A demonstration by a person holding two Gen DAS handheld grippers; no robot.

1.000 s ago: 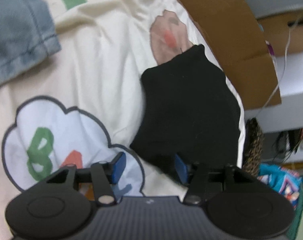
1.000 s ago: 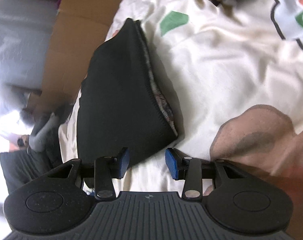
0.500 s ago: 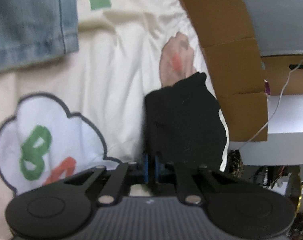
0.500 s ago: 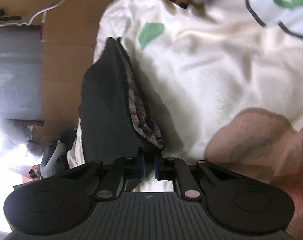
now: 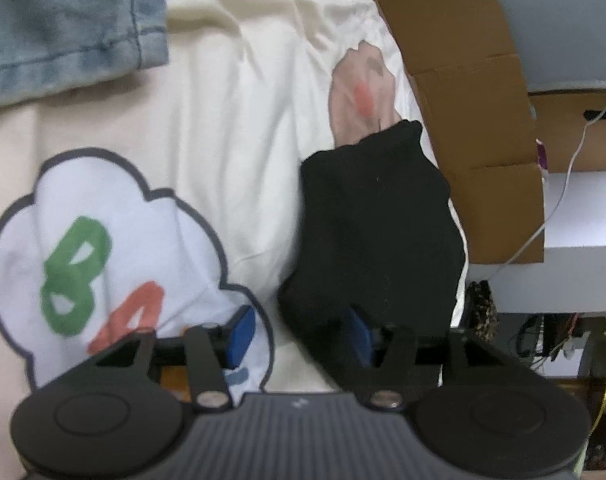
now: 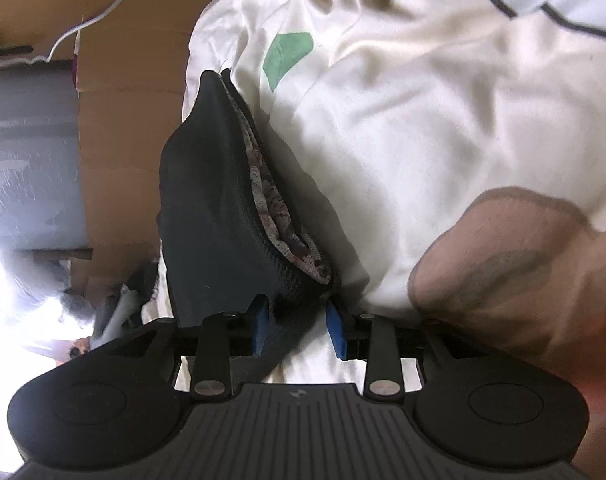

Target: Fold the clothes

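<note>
**Both claws let go of the folded black garment**

The black garment lies folded on the cream bedsheet, close to the sheet's edge where brown cardboard stands alongside it. In the right wrist view a patterned inner layer shows along its open side.

The left gripper stands spread wide, one blue pad over the cloud print, the other against the garment's near corner. The right gripper is likewise spread, its pads either side of the near corner with nothing pinched. Half a second ago both were clenched on that cloth; now both are released.

Writing: the cloud print carries a green "8"-like figure and an orange letter, partly hidden; I cannot read a whole word.

Room to move is mostly toward the cloud print and the open sheet. Blue denim lies at the far side, well apart from the garment. A white cable hangs beyond the cardboard.
</note>
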